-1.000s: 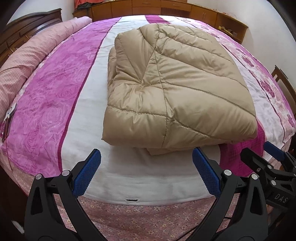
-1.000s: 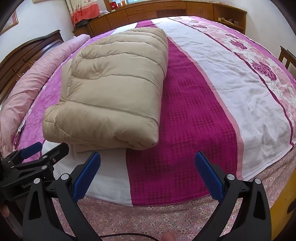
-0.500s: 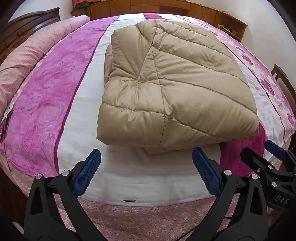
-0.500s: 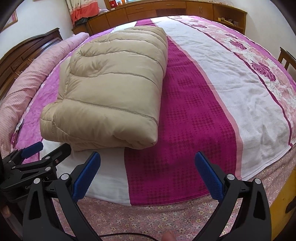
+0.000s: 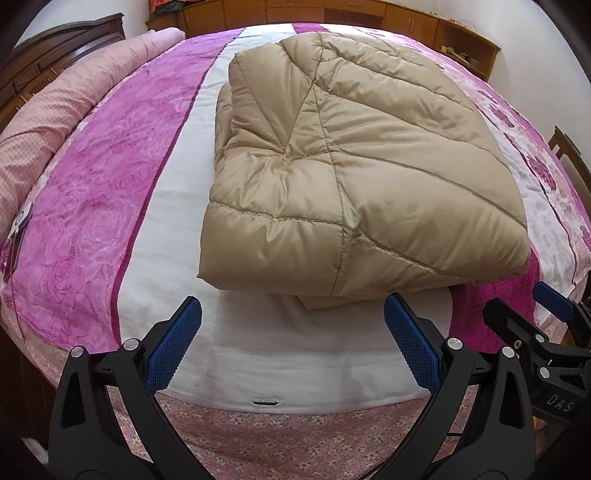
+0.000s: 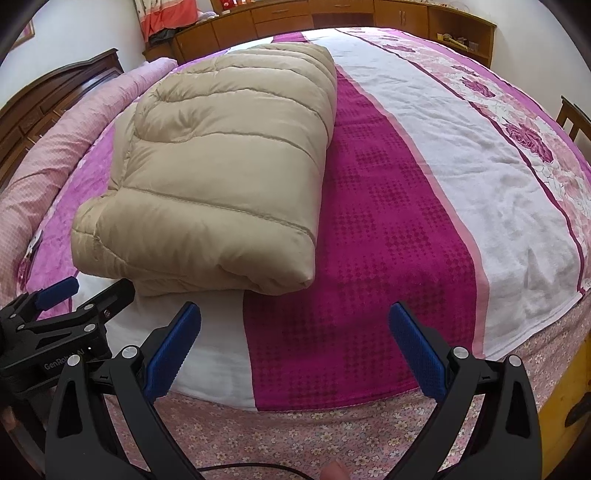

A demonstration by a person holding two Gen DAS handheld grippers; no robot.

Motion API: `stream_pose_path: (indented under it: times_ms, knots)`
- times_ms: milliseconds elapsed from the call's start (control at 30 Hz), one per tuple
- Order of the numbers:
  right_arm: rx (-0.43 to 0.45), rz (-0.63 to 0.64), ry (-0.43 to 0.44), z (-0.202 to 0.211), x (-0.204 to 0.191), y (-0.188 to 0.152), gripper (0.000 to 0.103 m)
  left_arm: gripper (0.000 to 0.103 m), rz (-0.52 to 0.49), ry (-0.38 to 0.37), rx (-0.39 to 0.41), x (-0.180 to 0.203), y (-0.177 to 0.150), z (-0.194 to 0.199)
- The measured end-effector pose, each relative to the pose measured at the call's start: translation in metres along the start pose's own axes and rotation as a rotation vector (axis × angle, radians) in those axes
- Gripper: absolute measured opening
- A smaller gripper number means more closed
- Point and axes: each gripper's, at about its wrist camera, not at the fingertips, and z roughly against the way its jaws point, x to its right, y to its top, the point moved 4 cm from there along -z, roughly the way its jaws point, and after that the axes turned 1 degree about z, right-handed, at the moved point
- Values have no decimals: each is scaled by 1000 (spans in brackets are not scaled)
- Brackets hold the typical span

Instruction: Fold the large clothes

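Beige quilted coat, folded into a thick rectangular bundle, lies on your bed, across the white and magenta stripes of the bedspread. Your left hand-held gripper hangs just short of the bundle's near edge, jaws spread wide and empty. Your right hand-held gripper is beside it over the magenta stripe, equally wide, gripping nothing.

The folded coat is quilted tan cloth with a soft sheen. The bedspread is matt, terry-like cloth. Both grippers, left and right, are black plastic with knurled blue pads and metal rivets. The far cabinets are glossy wood.
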Motion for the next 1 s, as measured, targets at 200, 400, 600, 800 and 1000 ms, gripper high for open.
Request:
stream_pose_path:
  times_ms: [200, 400, 600, 800, 1000]
  knots:
    - [-7, 4, 0, -1, -3, 0, 97, 98, -1, 1, -4, 0, 1, -2]
    - [-8, 5, 1, -2, -3, 1, 98, 98, -1, 5, -4, 0, 2, -2]
    - [-10, 5, 3, -2, -4, 1, 97, 98, 0, 4, -2, -1, 2, -2]
    - [-6, 10, 2, -3, -4, 1, 97, 98, 2, 1, -2, -2, 1, -2]
    - [-6, 11, 2, -3, -4, 1, 97, 98, 2, 1, -3, -2, 1, -1]
